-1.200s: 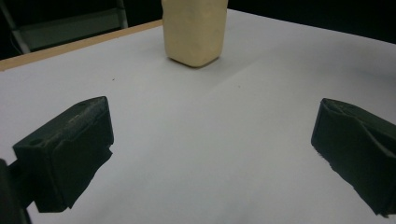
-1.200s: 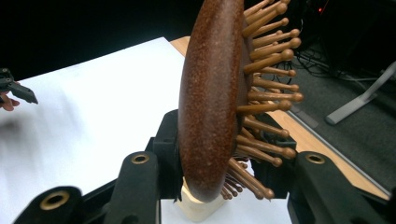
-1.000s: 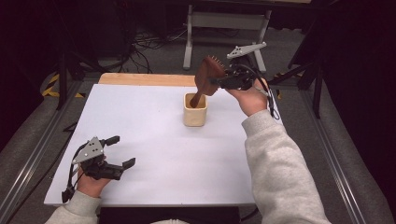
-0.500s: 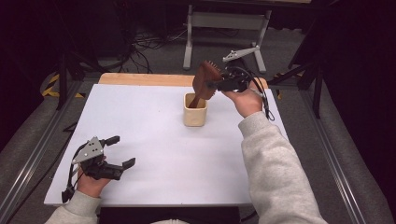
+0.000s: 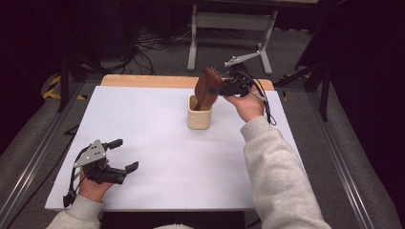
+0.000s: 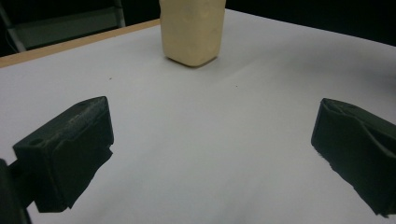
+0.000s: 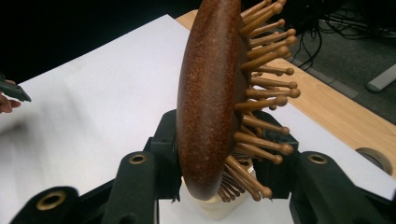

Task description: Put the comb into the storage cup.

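High view: the white counter [image 5: 157, 129] has a bare wooden strip [image 5: 143, 81] along its far edge, and beyond it a dark floor carries loose cables [image 5: 148, 45] and a grey metal stand [image 5: 229, 28]. At the near left corner the person's left hand [image 5: 93, 183] rests low on the counter holding the left gripper [image 5: 125, 155], its jaws spread wide with nothing between them and pointing right and far. The left gripper view looks across bare white surface at the cream cup [image 6: 192, 30]. That cup [image 5: 199, 114] stands right of centre toward the far side. A brown wooden hairbrush [image 5: 207, 88] stands in it, handle down, head tilted above the rim, bristles facing right. The right gripper [image 5: 224, 89], reaching in from the right on a grey-sleeved arm [image 5: 277, 162], is closed on the brush. In the right gripper view the hairbrush [image 7: 210, 98] rises between the jaws, pegs toward the wooden strip.
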